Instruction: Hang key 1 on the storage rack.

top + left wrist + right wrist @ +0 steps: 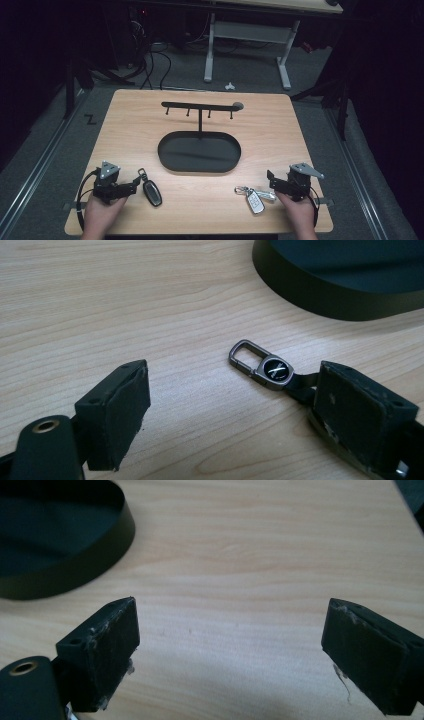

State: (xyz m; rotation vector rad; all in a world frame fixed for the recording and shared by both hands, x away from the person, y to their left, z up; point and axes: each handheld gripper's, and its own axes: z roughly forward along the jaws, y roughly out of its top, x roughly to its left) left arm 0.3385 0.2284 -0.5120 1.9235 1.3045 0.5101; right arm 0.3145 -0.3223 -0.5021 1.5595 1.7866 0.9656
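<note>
Seen from above, near edge of a pale wooden surface (280,125), two hands entering from the bottom, each holding a black two-jaw claw

Left claw (131,186) low on the wood, jaws standing apart with nothing between them, aimed toward a black car key fob (152,192) lying flat just beside its tip. In the left gripper view, the fob's metal clip (261,365) resting on the wood between the jaws, closer to the right-hand one, strap running under that jaw, pads not pressing on it; likely lined up so the clip end can be pinched for hanging

Right claw (272,181) mirrored at the other near corner, jaws wide apart and empty. Silver key fob (255,200) with a ring of keys lying just beside it, toward the middle. In the right gripper view, bare wood between the pads (110,650), the fob hidden below the frame

Farther in, at the centre, an oval black tray (167,155), empty, forming the base of a key stand. From its far rim a thin post rising to a horizontal bar (200,106) with four small hooks hanging down, all bare; probably the destination for both fobs, each hand starting beside its own key

Beyond the surface, dark floor, cables and the white legs of another desk (285,65)
</note>
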